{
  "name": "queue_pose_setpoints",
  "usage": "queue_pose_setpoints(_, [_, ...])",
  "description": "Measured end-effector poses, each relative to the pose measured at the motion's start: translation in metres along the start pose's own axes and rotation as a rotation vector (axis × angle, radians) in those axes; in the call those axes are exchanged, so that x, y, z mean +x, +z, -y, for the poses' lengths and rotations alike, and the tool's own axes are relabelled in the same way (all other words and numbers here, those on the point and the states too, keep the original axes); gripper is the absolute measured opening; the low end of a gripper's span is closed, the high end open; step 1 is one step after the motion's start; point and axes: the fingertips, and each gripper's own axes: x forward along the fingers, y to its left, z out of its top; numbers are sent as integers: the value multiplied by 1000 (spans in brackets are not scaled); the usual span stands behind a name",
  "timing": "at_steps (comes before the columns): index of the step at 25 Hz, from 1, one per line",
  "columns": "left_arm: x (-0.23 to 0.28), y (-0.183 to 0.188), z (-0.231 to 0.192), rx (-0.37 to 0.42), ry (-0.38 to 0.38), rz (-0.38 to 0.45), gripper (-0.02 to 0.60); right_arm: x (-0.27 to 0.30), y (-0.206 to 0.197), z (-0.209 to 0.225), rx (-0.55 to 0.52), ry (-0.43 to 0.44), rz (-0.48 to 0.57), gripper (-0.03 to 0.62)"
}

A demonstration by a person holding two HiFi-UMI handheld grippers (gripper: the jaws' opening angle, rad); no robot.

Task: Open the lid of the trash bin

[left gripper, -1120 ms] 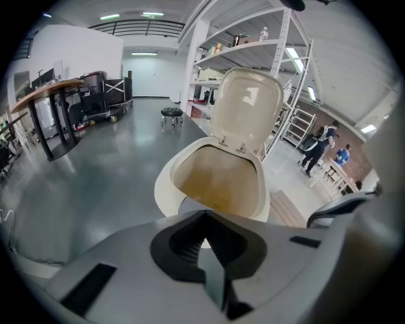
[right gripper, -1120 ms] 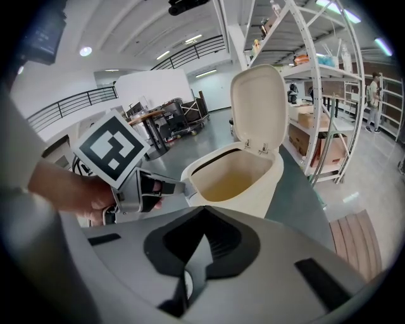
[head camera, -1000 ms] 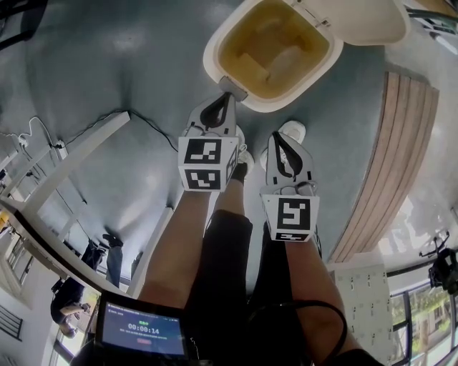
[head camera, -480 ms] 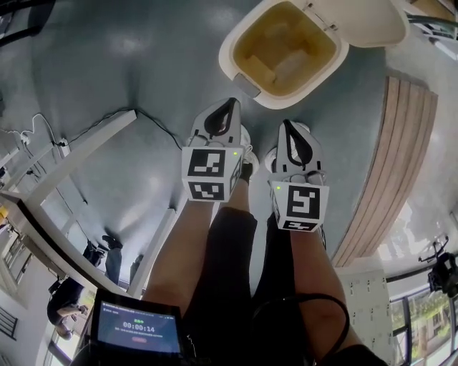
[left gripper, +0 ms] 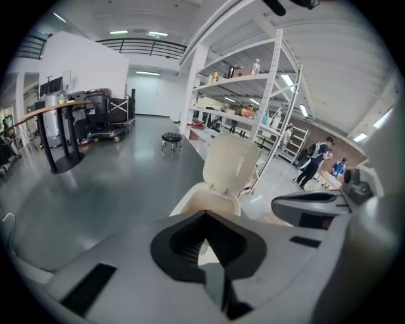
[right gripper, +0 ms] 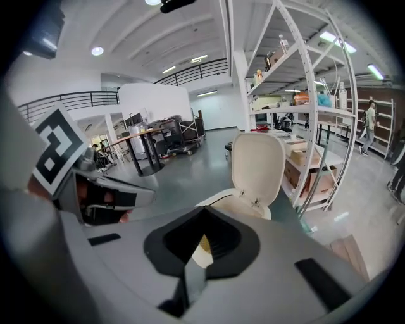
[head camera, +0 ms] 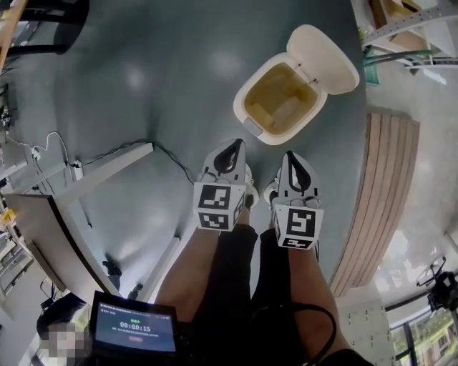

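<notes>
The cream trash bin (head camera: 247, 113) stands on the grey floor with its lid (head camera: 322, 57) swung up and back, so the yellowish inside shows. Both grippers hang side by side short of the bin, touching nothing. My left gripper (head camera: 233, 146) is shut and empty, its tip pointing at the bin's near rim. My right gripper (head camera: 293, 158) is also shut and empty, just to the right. In the left gripper view the bin (left gripper: 190, 204) and upright lid (left gripper: 231, 163) lie straight beyond my left gripper (left gripper: 204, 216). In the right gripper view the lid (right gripper: 257, 166) rises ahead of my right gripper (right gripper: 204, 212).
A slatted wooden panel (head camera: 376, 193) lies on the floor to the right. A white table frame (head camera: 93, 171) with a black cable (head camera: 107, 150) stands at the left. Metal shelving (head camera: 401, 21) is behind the bin. A timer tablet (head camera: 136, 332) sits at the person's waist.
The bin has shrunk and moved further off in the head view. Both grippers have drawn back from it and stay shut. The lid stays open.
</notes>
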Motion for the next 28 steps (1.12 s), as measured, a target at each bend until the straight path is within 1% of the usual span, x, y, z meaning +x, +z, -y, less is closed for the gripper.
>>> queue_pose_setpoints(3, [-20,28,7,23,8,42,-1,-13,26,-6,-11,9,18,-5])
queue_pose_setpoints(10, [-66,72,14,68,18,86,-2,-48,86,-19,-22,31,72,-5])
queue_pose_setpoints(14, [-87,92,23,31,-29,77,-2,-67,105,-25,-19,12,67,-5])
queue_pose_setpoints(15, [-94,98,25,33,-39,78,-2,-72,110,-29,-19,13,66,-5])
queue_pose_setpoints(17, [-107,114,30,58,-52,91,-1,-82,121,-37,-28,19,68,-5])
queue_pose_setpoints(21, [-127,147,36,107,-57,148,-2,-94,141,-46,-72,24,78,-5])
queue_pose_setpoints(24, [-142,157,44,103,-72,186,-2,-109,154,-50,-86,13,93,-5])
queue_pose_setpoints(28, [-174,162,41,133,-55,206,-2,-133,174,-62,-72,12,130,-5])
